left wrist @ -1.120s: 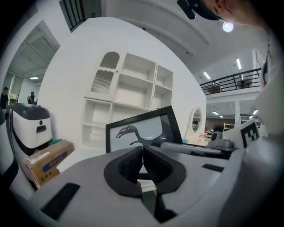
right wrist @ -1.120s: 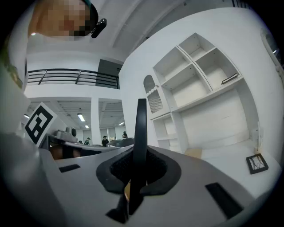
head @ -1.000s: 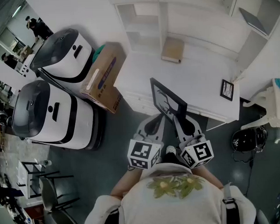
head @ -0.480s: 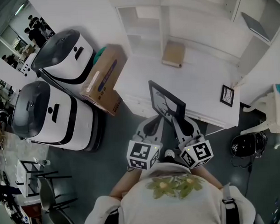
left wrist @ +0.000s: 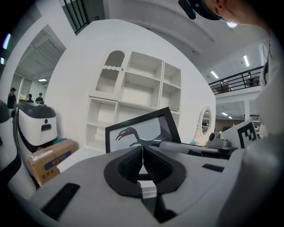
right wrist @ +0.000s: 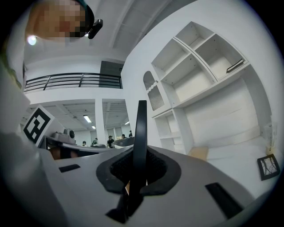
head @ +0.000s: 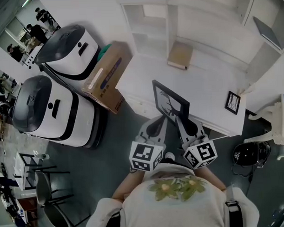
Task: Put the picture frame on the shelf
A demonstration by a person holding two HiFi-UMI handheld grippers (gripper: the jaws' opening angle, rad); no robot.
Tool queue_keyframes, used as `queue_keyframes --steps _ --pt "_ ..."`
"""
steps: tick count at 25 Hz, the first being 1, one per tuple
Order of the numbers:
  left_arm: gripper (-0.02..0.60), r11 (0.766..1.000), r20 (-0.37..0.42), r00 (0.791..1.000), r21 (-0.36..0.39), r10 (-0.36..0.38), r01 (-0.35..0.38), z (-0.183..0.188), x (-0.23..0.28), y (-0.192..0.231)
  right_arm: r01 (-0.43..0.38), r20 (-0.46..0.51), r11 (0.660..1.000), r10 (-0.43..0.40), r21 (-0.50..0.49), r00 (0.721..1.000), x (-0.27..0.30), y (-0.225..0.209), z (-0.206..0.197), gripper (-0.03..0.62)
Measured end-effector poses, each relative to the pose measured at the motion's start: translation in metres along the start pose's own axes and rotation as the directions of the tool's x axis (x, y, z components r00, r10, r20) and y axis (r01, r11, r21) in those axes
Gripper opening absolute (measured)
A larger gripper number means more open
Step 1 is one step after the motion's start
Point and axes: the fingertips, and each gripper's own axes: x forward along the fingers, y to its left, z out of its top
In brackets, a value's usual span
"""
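Picture frame [head: 170,103], black w/ a bird silhouette print, stands upright and is clamped at its lower edge by the right gripper [head: 183,119], above the near edge of the white counter [head: 201,83]. In the right gripper view the frame [right wrist: 141,133] shows edge-on between the pads of the gripper [right wrist: 138,167], so its plane runs along the line the jaws point. Left gripper [head: 156,125] sits just beside, on the print side. In the left gripper view its pads [left wrist: 133,160] meet w/ nothing seen between them, and the frame [left wrist: 142,129] faces that camera. Shelf unit [head: 194,20] lies straight ahead, beyond the counter, well apart from the frame. Judgement: right hand carries the load, so the placing calls for reach fwd across the counter, frame kept vertical. A small second frame [head: 233,103] and a tan box [head: 180,55] sit on the counter.
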Motion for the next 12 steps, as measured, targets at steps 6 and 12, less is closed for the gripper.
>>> queue_keyframes --steps 6,12 --pt "0.031 1.000 -0.015 1.000 -0.010 0.022 -0.022 -0.002 0.010 0.008 -0.015 -0.017 1.000 0.015 0.012 1.000 0.010 -0.010 -0.006 0.049" --pt "0.031 0.999 -0.028 0.999 -0.024 0.028 -0.028 -0.003 0.025 0.027 -0.015 -0.033 1.000 0.015 0.018 0.999 0.031 -0.019 -0.012 0.049"
